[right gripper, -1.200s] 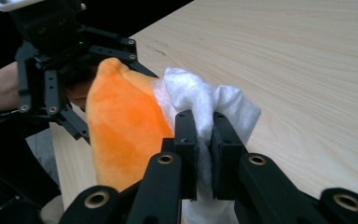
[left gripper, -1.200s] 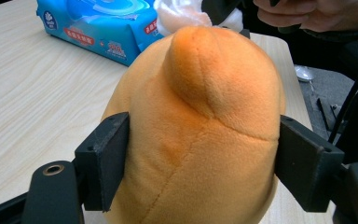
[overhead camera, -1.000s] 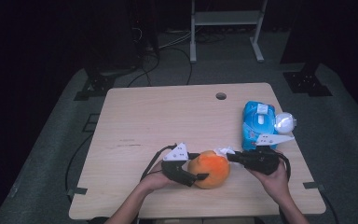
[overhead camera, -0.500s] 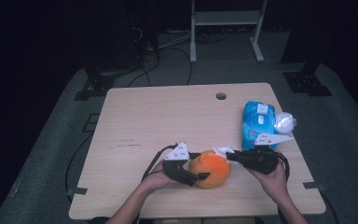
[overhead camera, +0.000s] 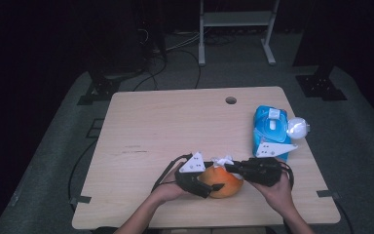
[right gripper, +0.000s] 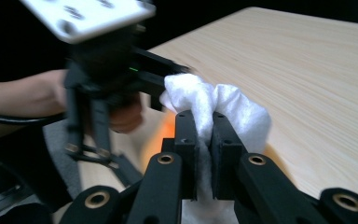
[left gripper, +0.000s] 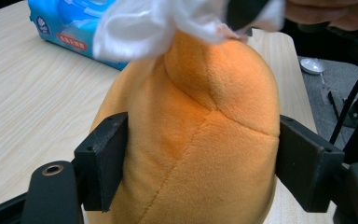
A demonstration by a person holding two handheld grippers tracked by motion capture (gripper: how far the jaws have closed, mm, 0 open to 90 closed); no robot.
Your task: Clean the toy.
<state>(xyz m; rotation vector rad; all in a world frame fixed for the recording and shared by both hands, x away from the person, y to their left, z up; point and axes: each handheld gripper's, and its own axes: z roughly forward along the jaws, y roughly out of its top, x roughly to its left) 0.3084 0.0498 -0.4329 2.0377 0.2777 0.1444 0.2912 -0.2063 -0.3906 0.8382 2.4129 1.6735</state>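
Observation:
An orange plush toy (overhead camera: 220, 180) (left gripper: 196, 135) rests near the table's front edge, and my left gripper (overhead camera: 202, 184) (left gripper: 200, 161) is shut on it, a black pad pressing each side. A crumpled white wipe (overhead camera: 222, 161) (left gripper: 168, 23) (right gripper: 216, 105) lies against the top of the toy. My right gripper (overhead camera: 233, 167) (right gripper: 204, 126) is shut on that wipe, with its jaws almost together and the cloth bunched between them. In the right gripper view the left gripper and the hand holding it show close behind the wipe.
A blue pack of wet wipes (overhead camera: 270, 131) (left gripper: 74, 28) lies at the table's right side, with a white round object (overhead camera: 298, 127) at its right edge. A small round hole (overhead camera: 231, 100) sits near the table's far edge. Dark floor with stands and cables surrounds the table.
The right gripper has shifted slightly with the wipe over the top of the toy. The left gripper and the toy stay in place.

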